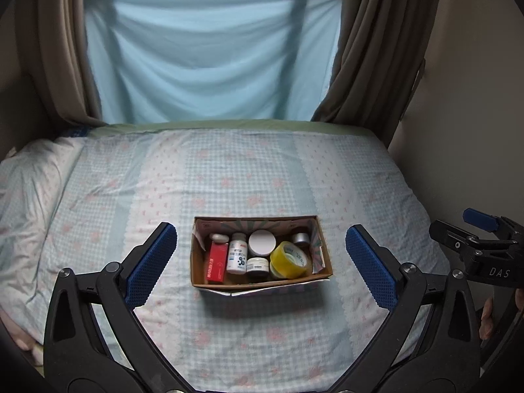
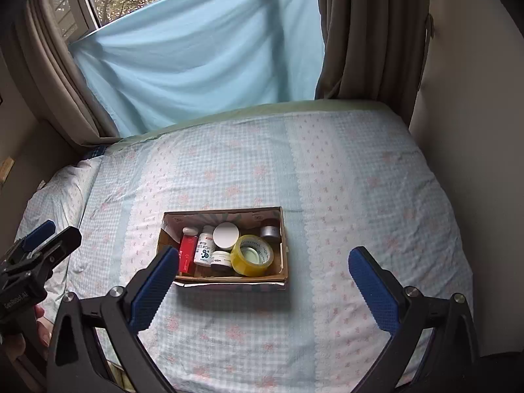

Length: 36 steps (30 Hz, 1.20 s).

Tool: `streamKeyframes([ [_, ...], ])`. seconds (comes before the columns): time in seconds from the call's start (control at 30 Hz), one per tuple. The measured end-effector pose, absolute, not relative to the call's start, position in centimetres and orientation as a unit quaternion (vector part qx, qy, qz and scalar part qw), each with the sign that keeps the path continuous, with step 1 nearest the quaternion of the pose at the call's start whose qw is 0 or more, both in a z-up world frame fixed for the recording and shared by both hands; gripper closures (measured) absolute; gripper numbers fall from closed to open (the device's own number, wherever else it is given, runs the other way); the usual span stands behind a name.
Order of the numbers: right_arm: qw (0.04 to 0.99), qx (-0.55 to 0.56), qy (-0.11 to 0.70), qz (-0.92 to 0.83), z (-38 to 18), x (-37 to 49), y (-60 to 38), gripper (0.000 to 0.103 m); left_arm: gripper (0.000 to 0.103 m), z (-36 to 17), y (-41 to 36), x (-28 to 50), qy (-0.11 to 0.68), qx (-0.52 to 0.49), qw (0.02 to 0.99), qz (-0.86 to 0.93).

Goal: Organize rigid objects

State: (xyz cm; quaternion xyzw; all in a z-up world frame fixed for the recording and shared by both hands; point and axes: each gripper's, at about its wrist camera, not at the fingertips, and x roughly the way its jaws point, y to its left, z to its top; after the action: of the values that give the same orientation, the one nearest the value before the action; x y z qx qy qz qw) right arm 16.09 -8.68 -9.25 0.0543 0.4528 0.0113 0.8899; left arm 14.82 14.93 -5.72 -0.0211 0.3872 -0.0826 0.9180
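Observation:
An open cardboard box [image 1: 324, 255] [image 2: 284, 255] sits on the bed. It holds a red carton [image 1: 216, 262] [image 2: 187, 252], a white pill bottle [image 1: 237, 255] [image 2: 205, 248], a white-lidded jar [image 1: 262, 241] [image 2: 226, 234], a small dark jar [image 1: 257, 267] [image 2: 221, 261], a yellow tape roll [image 1: 290, 259] [image 2: 252, 255] and a silver cap [image 1: 300, 238] [image 2: 270, 231]. My left gripper [image 1: 261, 255] is open and empty, above the bed in front of the box. My right gripper [image 2: 262, 276] is open and empty, just right of the left one.
The bed [image 1: 229, 177] has a pale blue checked cover with a pillow [image 1: 29, 177] at the left. A blue sheet [image 1: 209, 55] and brown curtains [image 1: 370, 39] hang behind. A wall [image 1: 475, 98] borders the right side.

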Motion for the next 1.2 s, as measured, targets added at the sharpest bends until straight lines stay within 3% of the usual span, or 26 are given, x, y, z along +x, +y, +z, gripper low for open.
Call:
streamKeyframes([
  [0.37, 0.947, 0.006, 0.319, -0.032, -0.7, 7.6, -14.1, 0.0, 0.0, 1.0, 8.6, 6.0, 0.286, -0.009, 0.956, -0.064],
  [0.63, 0.957, 0.005, 0.289, -0.035, -0.5, 4.8, -16.2, 0.0, 0.0, 2.1, 6.0, 3.0, 0.251, 0.006, 0.966, -0.058],
  [1.2, 0.959, 0.013, 0.283, -0.028, -0.4, 4.1, -17.6, 0.0, 0.0, 1.5, 5.2, 2.5, 0.255, 0.0, 0.966, -0.052],
])
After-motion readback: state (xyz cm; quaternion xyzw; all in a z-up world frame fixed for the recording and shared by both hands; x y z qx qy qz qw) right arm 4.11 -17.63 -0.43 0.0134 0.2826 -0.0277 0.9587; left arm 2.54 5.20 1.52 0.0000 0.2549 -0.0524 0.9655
